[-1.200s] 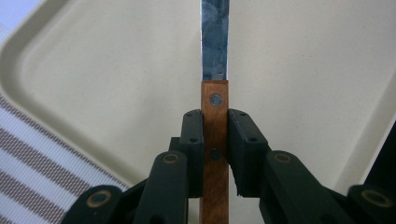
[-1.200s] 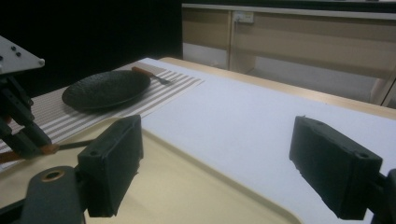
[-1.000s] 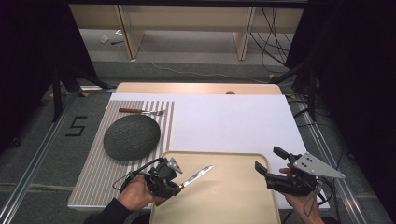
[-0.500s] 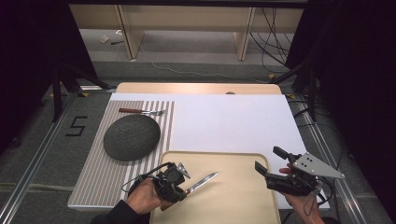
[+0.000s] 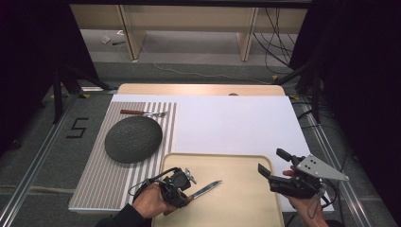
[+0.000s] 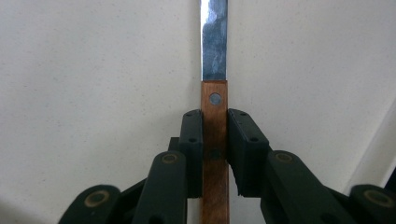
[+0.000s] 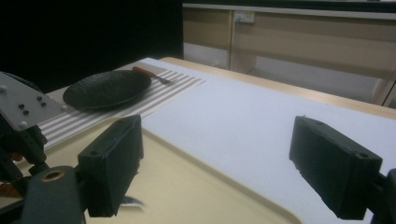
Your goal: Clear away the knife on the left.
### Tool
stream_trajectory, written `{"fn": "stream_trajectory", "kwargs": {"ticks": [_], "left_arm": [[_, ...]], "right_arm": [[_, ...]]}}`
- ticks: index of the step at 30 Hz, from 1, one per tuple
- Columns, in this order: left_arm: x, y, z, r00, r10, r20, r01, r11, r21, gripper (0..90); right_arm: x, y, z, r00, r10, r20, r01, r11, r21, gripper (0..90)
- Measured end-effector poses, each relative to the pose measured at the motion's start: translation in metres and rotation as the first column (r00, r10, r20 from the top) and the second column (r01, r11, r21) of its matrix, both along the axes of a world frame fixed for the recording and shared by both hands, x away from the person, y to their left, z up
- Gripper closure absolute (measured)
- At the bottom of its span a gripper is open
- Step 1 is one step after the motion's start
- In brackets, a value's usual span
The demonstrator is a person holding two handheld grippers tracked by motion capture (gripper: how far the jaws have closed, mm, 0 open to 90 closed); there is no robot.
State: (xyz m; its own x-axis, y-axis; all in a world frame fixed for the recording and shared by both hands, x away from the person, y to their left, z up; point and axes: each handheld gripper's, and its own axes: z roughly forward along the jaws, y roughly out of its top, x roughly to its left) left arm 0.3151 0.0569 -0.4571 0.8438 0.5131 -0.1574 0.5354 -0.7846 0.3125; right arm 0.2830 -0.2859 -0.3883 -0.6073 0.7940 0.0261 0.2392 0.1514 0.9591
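- Your left gripper (image 5: pixel 185 189) was clamped on the knife (image 5: pixel 206 189) by its wooden handle, blade out over the beige tray (image 5: pixel 236 163).
- The knife sat low above the tray's left part.
- Your right gripper (image 5: pixel 273 163) hung at the tray's right edge, jaws wide apart, nothing between them.

A recording lab: black curtains (image 5: pixel 28 71) enclose the table (image 5: pixel 198 89), cables (image 5: pixel 279 38) trail across grey carpet, and a taped number marks the floor (image 5: pixel 78 127).
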Motion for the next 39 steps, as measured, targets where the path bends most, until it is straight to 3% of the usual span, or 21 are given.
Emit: {"fn": "stream_trajectory", "kwargs": {"ticks": [5,8,11,16,20,24,27,32,39], "left_arm": [[-0.001,0.0,0.0,0.9998,-0.018,0.002,0.018,0.9998,0.002,74.4],[-0.001,0.0,0.004,0.9993,-0.016,0.033,0.016,0.9996,-0.023,60.7],[-0.001,0.001,0.007,0.9976,-0.016,0.067,0.02,0.9982,-0.056,40.4],[-0.001,0.001,0.011,0.9927,0.002,0.121,0.011,0.9947,-0.102,29.7],[-0.004,-0.002,0.015,0.9899,-0.003,0.142,0.023,0.99,-0.139,27.2],[-0.006,-0.006,0.019,0.9841,-0.015,0.177,0.044,0.9858,-0.162,29.3],[-0.006,-0.008,0.019,0.986,-0.012,0.166,0.043,0.9817,-0.186,42.5],[-0.005,-0.016,0.015,0.9887,-0.048,0.142,0.07,0.9858,-0.153,59.7],[-0.003,-0.024,0.01,0.9887,-0.083,0.125,0.099,0.9863,-0.132,74.6]], "right_arm": [[0.0,0.0,0.0,1.0,0.0,0.0,0.0,1.0,0.0,18.4],[0.0,0.0,0.0,1.0,0.0,0.001,0.0,1.0,0.003,18.4],[0.0,0.0,0.0,1.0,0.001,0.002,-0.001,1.0,0.003,18.4],[0.0,0.0,0.0,1.0,0.001,0.001,-0.001,1.0,0.002,18.4],[0.0,0.0,0.0,1.0,0.001,-0.001,-0.001,1.0,-0.002,18.4],[0.0,0.0,0.0,1.0,0.001,-0.002,-0.001,1.0,-0.002,18.4],[0.0,0.0,0.0,1.0,0.002,0.0,-0.002,1.0,-0.003,18.8],[0.0,0.0,0.0,1.0,0.003,0.002,-0.003,1.0,-0.002,18.8],[0.0,0.0,0.0,1.0,0.003,-0.001,-0.003,1.0,-0.005,18.9]]}}
